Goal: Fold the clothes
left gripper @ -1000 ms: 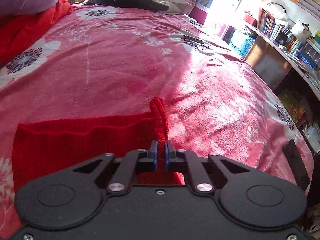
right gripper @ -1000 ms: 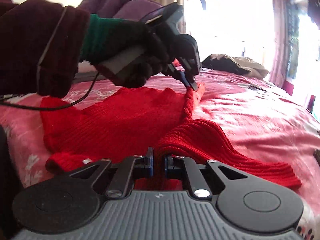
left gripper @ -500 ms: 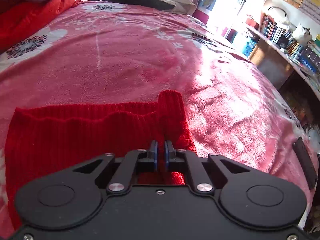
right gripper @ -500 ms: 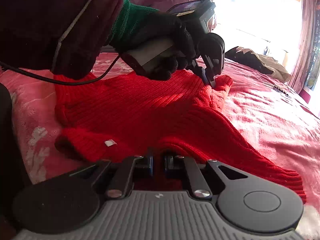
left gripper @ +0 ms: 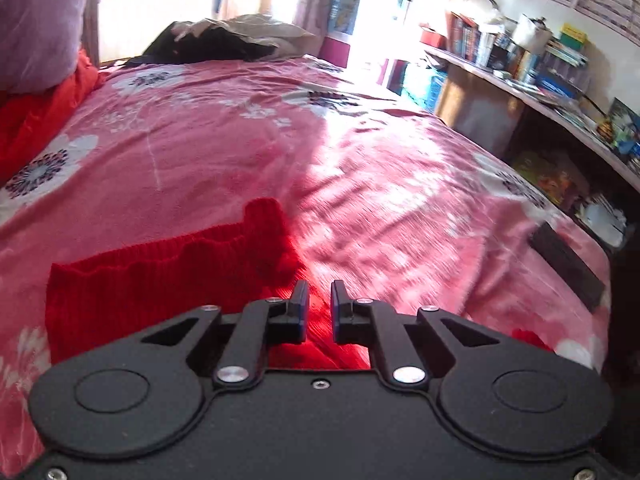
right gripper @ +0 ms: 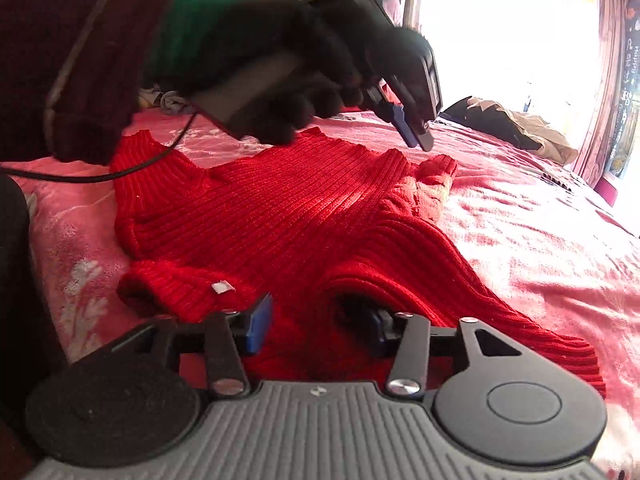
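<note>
A red ribbed knit sweater (right gripper: 280, 216) lies on the pink flowered bed cover (right gripper: 540, 240), one sleeve folded across its body. In the left wrist view the sweater (left gripper: 168, 276) lies below and left of my left gripper (left gripper: 320, 306), which is open a little and holds nothing, lifted above the cloth. The left gripper also shows in the right wrist view (right gripper: 414, 132), held by a gloved hand above the sleeve cuff (right gripper: 436, 172). My right gripper (right gripper: 318, 320) is open wide, low over the sweater; its right finger sits under a fold.
A dark garment pile (left gripper: 224, 40) lies at the far end of the bed. A red quilt (left gripper: 36, 120) and purple pillow are at left. Bookshelves (left gripper: 540, 64) stand along the right side. A dark phone-like slab (left gripper: 568, 268) lies by the bed's right edge.
Both grippers have opened and let go of the sweater. The left gripper has lifted away from the sleeve cuff, which now lies flat. The right gripper has opened wide over the fold.
</note>
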### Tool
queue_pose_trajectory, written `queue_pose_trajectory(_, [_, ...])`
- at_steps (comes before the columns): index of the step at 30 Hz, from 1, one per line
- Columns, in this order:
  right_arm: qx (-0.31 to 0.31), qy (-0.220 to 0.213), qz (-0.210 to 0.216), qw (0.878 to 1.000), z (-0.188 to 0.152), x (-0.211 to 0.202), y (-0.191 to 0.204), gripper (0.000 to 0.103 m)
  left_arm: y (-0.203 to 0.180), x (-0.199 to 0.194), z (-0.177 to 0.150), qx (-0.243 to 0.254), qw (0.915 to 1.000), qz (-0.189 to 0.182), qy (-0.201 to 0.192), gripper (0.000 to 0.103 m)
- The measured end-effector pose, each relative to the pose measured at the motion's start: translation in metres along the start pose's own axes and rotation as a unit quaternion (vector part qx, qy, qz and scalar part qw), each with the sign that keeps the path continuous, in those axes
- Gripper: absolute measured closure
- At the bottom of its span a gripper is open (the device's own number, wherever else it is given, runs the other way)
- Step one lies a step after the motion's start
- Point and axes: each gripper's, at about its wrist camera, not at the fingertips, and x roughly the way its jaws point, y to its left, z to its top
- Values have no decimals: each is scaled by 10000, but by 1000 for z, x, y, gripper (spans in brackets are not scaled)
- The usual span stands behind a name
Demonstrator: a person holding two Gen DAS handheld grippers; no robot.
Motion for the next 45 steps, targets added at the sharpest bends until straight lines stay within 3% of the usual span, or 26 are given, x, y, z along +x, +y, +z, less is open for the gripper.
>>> queue_pose_trajectory(3, [77, -43, 10, 10000, -1, -9, 0, 50, -5, 10, -24, 69, 9985, -180, 507, 96])
queue_pose_trajectory(5, [191, 57, 156, 9997, -4, -5, -1, 47, -1, 34, -44, 165, 9952, 233, 937, 87])
queue_pose_trajectory(8, [415, 213, 424, 9980, -8, 8, -2, 44, 6, 29, -47, -159, 9968, 206, 759, 86])
queue_pose_trajectory(11, [209, 169, 333, 9991, -6, 1, 2, 44, -13, 6, -40, 253, 9973, 355, 584, 81])
queue_pose_trajectory(18, [1, 123, 214, 9997, -14, -29, 8, 44, -44, -34, -35, 641, 9965, -343, 413, 76])
queue_pose_trajectory(22, [-9, 26, 268, 9996, -20, -25, 11, 43, -59, -30, -49, 980, 9892, -790, 750, 76])
queue_pose_trajectory(25, [-364, 220, 277, 9987, -20, -15, 21, 34, -55, -3, -74, 1149, 9842, -149, 1340, 75])
queue_pose_trajectory(26, [-512, 213, 239, 9982, -18, -16, 25, 34, -52, -1, -79, 1130, 9844, -114, 1342, 75])
queue_pose_trajectory(28, [-525, -21, 311, 9981, -14, -24, 28, 36, -48, -9, -75, 842, 9885, -281, 1221, 74])
queue_pose_trajectory(31, [-389, 60, 519, 9979, -16, -21, 28, 33, -59, -10, -58, 1053, 9877, -409, 1081, 72])
queue_pose_trajectory(33, [-433, 114, 532, 9976, -19, -15, 29, 31, -66, -11, -47, 1198, 9865, -498, 996, 65])
queue_pose_trajectory(34, [-424, 95, 548, 9976, -19, -14, 29, 30, -71, -6, -42, 1297, 9847, -571, 1013, 55])
queue_pose_trajectory(35, [-354, 77, 579, 9977, -17, -14, 28, 30, -76, 0, -36, 1402, 9826, -640, 1039, 53])
queue_pose_trajectory(39, [-342, 55, 613, 9975, -19, -16, 28, 28, -99, 43, -22, 1871, 9687, -759, 1442, 52])
queue_pose_trajectory(43, [-427, 45, 611, 9972, -20, -13, 30, 26, -120, 73, -26, 2356, 9485, -982, 1874, 53])
queue_pose_trajectory(45, [-442, 45, 617, 9971, -19, -11, 31, 26, -130, 87, -28, 2586, 9375, -1084, 2061, 74])
